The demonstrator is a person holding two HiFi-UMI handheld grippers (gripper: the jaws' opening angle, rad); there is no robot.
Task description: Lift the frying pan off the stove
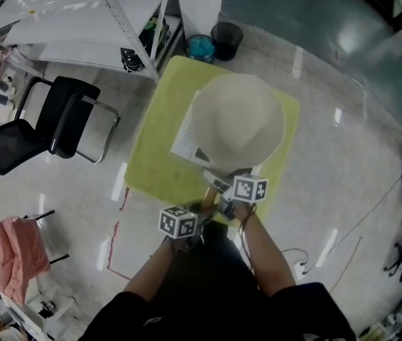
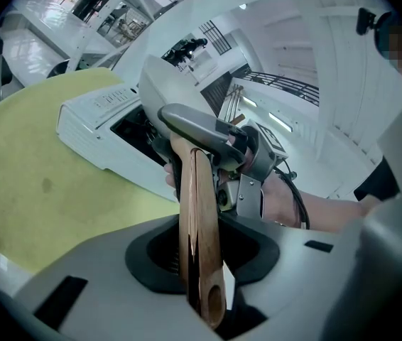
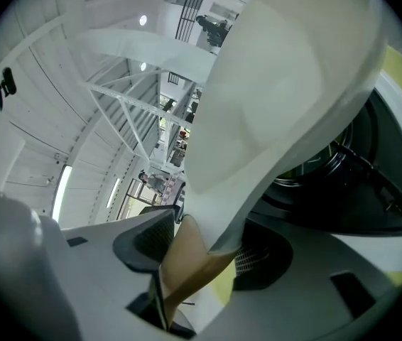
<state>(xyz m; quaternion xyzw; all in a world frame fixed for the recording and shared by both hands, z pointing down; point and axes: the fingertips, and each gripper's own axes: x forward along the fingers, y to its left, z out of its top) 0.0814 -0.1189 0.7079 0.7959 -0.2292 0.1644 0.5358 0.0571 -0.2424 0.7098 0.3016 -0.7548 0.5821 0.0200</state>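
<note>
A cream frying pan (image 1: 236, 123) hangs tilted above the white stove (image 1: 185, 139) on the yellow-green table (image 1: 151, 155). Its wooden handle (image 1: 209, 192) points toward me. My left gripper (image 1: 202, 210) is shut on the far end of that handle (image 2: 197, 219), which runs straight between the pads. My right gripper (image 1: 224, 192) sits further up, where the handle (image 3: 187, 261) meets the pan (image 3: 286, 84); its jaws stand wide around that joint without a clear squeeze. The black burner (image 3: 343, 169) shows under the lifted pan. The left gripper view also shows the right gripper (image 2: 233, 153) and the hand holding it.
A black chair (image 1: 52, 123) stands left of the table, with a white shelving rack (image 1: 80, 20) behind it. Two bins (image 1: 215, 42) sit at the table's far edge. A pink cloth (image 1: 20, 251) hangs at the lower left. Cables lie on the floor at right.
</note>
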